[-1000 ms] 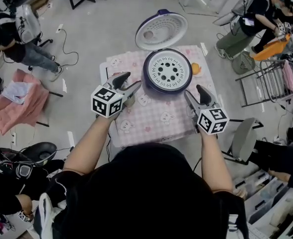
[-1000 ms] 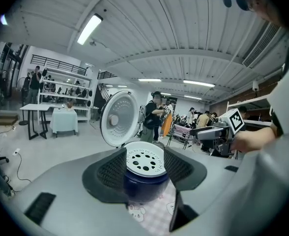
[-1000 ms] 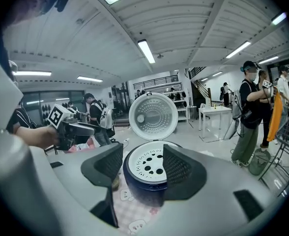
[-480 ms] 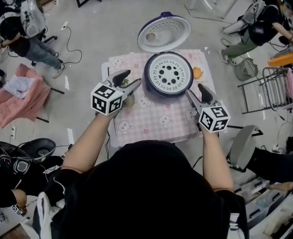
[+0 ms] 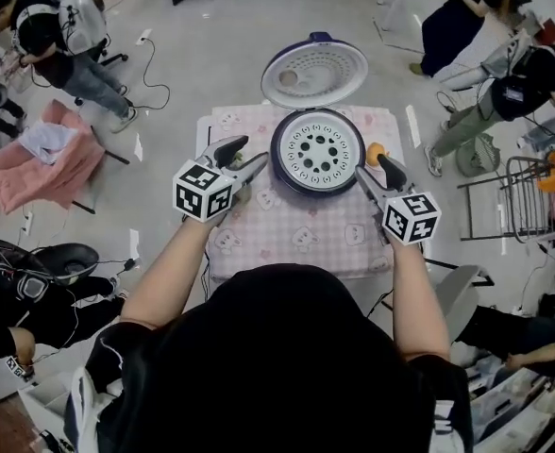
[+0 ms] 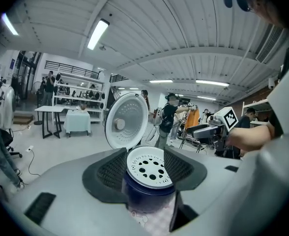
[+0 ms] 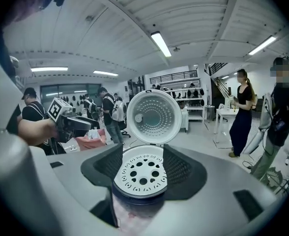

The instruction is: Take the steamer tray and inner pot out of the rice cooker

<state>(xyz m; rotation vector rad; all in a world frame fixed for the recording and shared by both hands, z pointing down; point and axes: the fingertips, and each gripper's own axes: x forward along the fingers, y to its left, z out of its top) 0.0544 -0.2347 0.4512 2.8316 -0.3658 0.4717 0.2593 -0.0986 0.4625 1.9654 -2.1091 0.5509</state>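
A round dark-blue rice cooker is seen at the 12 o'clock end of a worktop covered by a pink checked cloth with small cartoon prints. Its white, dimpled lid is swung open at 12 o'clock of the body. The white round steamer tray pierced with holes is seated in the cooker's mouth, and the inner pot is hidden beneath it. A small orange object, too small to be identified, is lying at 3 o'clock of the cooker. The left gripper is held at about 8 o'clock of the cooker and the right gripper at about 4 o'clock, each just beside the cooker's wall. In both gripper views the jaws are spread apart with nothing clamped, and the tray is framed in the gap beyond them. The only markings that can be made out are black-and-white square patterns on each gripper's cube; lettering on the cooker cannot be read.
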